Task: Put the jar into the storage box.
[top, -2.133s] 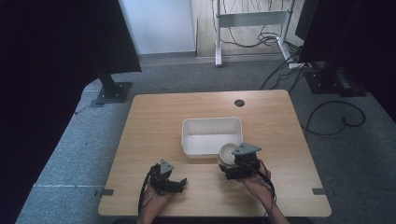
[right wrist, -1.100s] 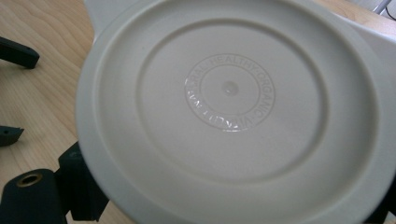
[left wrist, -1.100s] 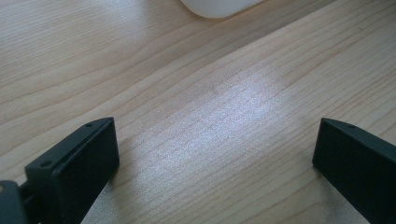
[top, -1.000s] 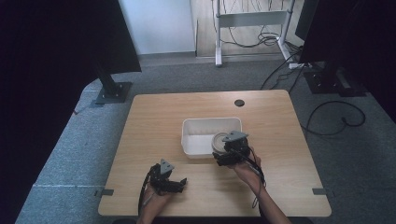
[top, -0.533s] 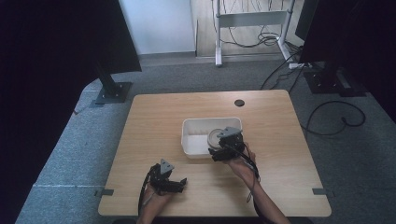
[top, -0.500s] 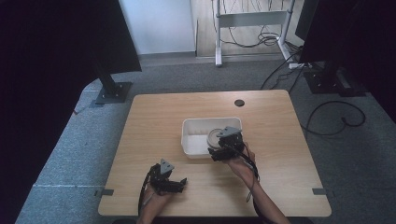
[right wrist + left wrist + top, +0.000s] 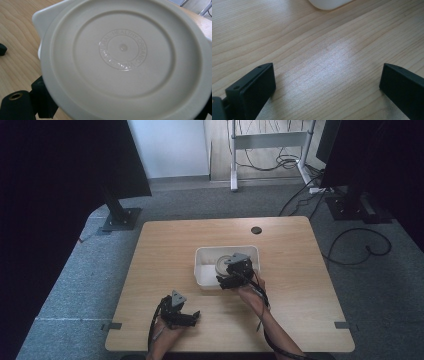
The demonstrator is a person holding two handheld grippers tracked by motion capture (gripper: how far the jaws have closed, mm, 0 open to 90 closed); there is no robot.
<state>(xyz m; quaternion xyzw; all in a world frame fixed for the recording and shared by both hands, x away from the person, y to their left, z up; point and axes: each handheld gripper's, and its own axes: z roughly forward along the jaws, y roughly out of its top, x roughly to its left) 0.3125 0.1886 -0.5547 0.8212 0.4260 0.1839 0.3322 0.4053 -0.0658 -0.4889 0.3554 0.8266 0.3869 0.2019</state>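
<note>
The right gripper holds a round beige lid between its fingers, clamped at the rim, over the white tub mid-surface. The left gripper rests near-left on the wooden surface, fingers wide apart, empty.

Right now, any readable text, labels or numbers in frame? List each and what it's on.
"HEALTHY ORGANIC": embossed in a ring round the centre of the cream round lid, held in the right gripper over the white bin.
Letters before "HEALTHY" end in "RAL"; the start is too faint to read.
The lower half of the embossed ring: too faint and glare-washed to read.
Table, bin, left gripper: no text seen.
</note>
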